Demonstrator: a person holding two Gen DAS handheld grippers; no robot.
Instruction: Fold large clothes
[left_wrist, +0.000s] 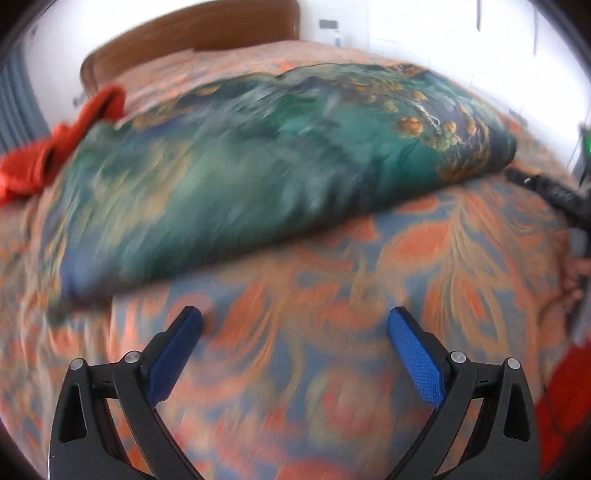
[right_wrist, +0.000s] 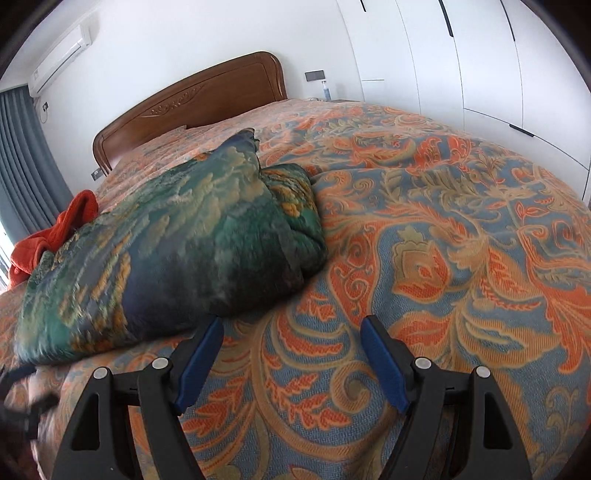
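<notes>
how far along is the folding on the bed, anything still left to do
Done, it seems: the green patterned garment lies as a thick folded bundle on the bedspread. In hand: nothing; the left gripper and right gripper are both open and empty. Left: the orange garment sits crumpled beyond the bundle.

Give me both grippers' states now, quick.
Left gripper: open, holding nothing.
Right gripper: open, holding nothing.
</notes>
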